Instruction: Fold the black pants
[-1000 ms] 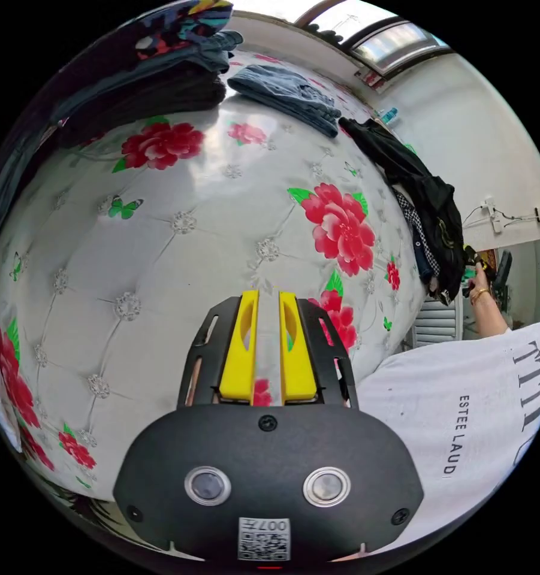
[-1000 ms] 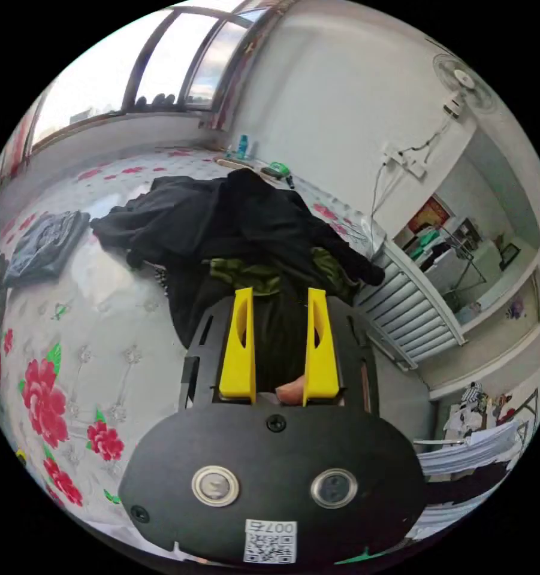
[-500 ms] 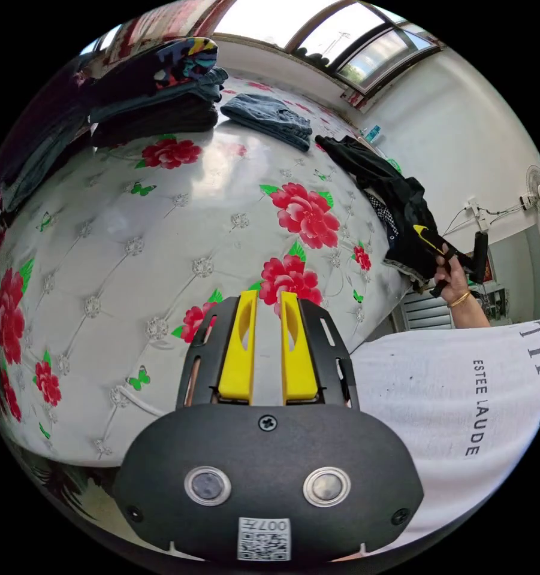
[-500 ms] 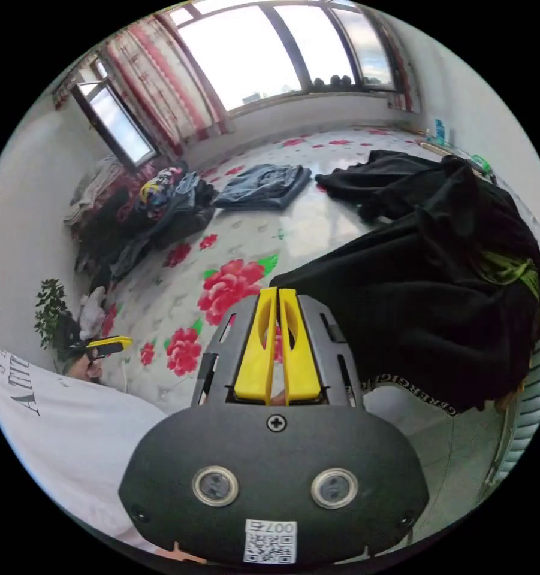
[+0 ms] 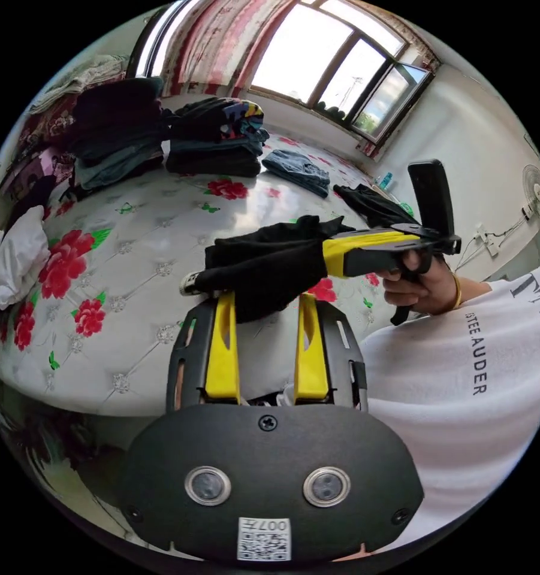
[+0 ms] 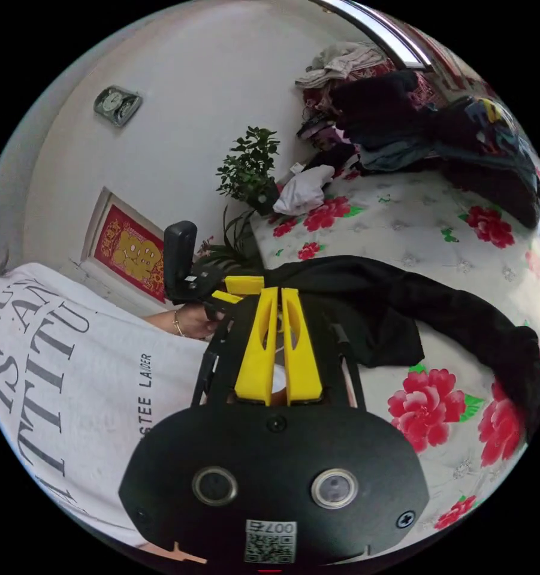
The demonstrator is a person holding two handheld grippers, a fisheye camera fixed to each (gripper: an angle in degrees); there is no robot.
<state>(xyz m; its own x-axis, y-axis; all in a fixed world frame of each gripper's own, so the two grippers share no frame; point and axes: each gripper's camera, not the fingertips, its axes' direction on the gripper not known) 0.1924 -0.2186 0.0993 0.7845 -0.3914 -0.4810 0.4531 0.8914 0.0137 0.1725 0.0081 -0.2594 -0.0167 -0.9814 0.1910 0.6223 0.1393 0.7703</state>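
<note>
left tongs (image 5: 261, 299): apart, we see pants (image 5: 264, 266) just past the tips
right tongs (image 6: 277, 293): we read clamped on pants, over the bed (image 6: 401, 227)

Black pants (image 5: 264, 266) now, seemingly, in right tongs (image 5: 326, 257).

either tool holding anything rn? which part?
Right tool is shut on one end of the black pants; which part of the garment can't be told. Left tool is open, pants hanging between its jaws.
</note>
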